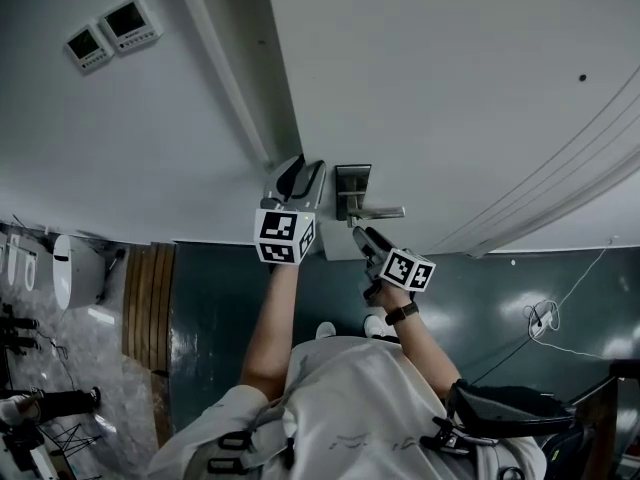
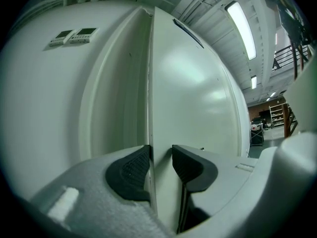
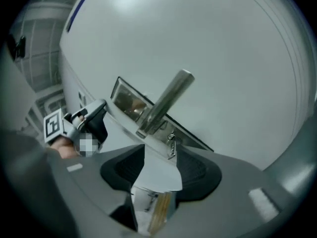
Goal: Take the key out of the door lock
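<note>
The white door carries a metal lock plate with a lever handle. In the right gripper view the handle sticks out of the plate, and a small silver key sits in the lock just below it. My right gripper is open right under the handle. The key stands at its jaw tips, with neither pad touching it. My left gripper is at the door's edge beside the plate. Its pads are clamped on that edge.
Two small wall panels hang left of the door frame. A wooden slatted piece and white fixtures lie at the lower left. Cables trail on the dark floor at the right. A black frame stands by the person's right side.
</note>
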Motion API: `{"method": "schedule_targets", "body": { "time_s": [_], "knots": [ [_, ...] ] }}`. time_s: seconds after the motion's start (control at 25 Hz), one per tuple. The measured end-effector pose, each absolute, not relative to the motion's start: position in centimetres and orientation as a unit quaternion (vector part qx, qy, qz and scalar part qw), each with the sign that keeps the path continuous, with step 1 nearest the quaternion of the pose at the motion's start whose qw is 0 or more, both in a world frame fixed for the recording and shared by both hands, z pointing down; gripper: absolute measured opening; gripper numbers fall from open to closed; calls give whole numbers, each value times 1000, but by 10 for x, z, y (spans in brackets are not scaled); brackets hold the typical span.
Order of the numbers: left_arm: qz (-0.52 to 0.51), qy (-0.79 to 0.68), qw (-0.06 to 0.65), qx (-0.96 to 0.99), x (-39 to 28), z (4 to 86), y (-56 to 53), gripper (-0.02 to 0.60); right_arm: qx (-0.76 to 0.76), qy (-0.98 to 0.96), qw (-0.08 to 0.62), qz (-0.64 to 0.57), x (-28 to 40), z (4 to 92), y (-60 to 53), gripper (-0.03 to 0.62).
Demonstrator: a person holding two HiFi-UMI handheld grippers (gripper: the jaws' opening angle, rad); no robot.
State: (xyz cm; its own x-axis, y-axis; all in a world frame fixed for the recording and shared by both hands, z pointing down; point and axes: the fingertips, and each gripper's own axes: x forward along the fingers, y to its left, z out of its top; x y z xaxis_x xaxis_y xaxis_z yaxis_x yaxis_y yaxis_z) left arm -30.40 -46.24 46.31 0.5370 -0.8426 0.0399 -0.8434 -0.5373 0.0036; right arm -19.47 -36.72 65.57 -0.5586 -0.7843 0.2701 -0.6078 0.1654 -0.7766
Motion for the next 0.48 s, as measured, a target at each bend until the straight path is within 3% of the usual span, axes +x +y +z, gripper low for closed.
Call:
{"method": "schedule_targets", "body": {
  "time_s": [0.28, 0.48],
  "knots": [
    [9, -479, 12, 878, -302, 464, -462, 141, -402, 648, 266, -590, -203, 690, -393, 171],
    [-2, -476, 30, 879, -302, 464, -462, 141, -400, 629, 304, -593, -208, 701, -406, 31]
  ]
}}
